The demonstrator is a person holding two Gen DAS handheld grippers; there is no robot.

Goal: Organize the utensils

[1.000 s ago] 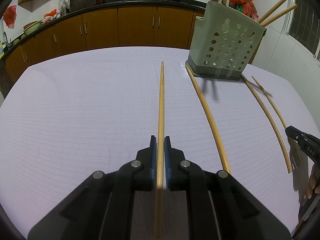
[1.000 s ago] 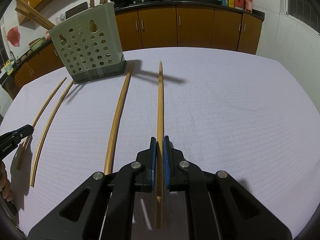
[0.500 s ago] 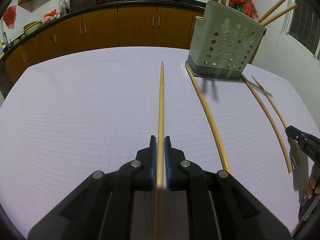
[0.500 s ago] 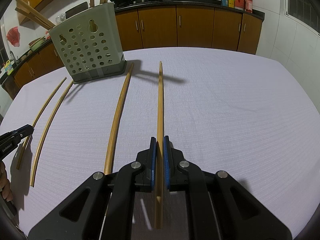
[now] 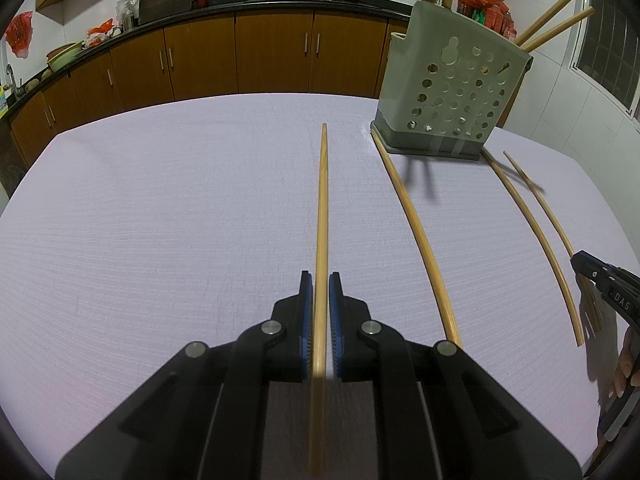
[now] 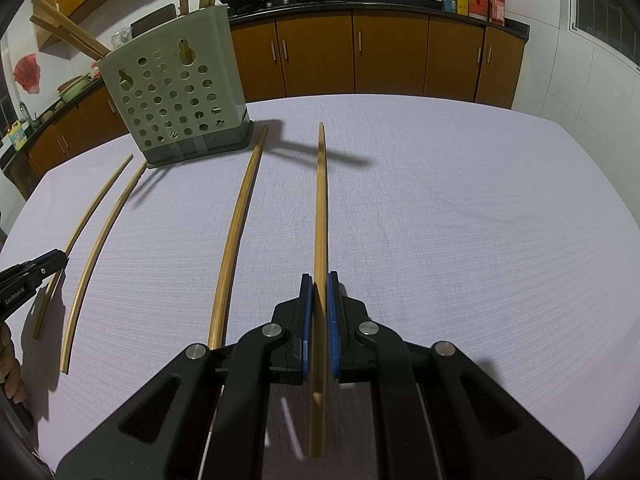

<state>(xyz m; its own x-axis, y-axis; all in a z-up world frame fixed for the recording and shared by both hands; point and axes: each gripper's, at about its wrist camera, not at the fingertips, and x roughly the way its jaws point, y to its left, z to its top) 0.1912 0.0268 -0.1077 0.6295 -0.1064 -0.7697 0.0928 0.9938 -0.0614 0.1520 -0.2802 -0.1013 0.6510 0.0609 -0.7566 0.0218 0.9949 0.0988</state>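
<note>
Nothing is moving since the earlier frames: you are clamping 1 chopstick in your left hand-held gripper and another chopstick in your right hand-held gripper, near their thick ends, above the tabletop. Both look light, stiff, slippery.

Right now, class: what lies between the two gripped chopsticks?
Two loose chopsticks lie on the tablecloth: the near chopstick beside the right gripper, the far chopstick toward the left gripper. Both wrist views show them.
</note>
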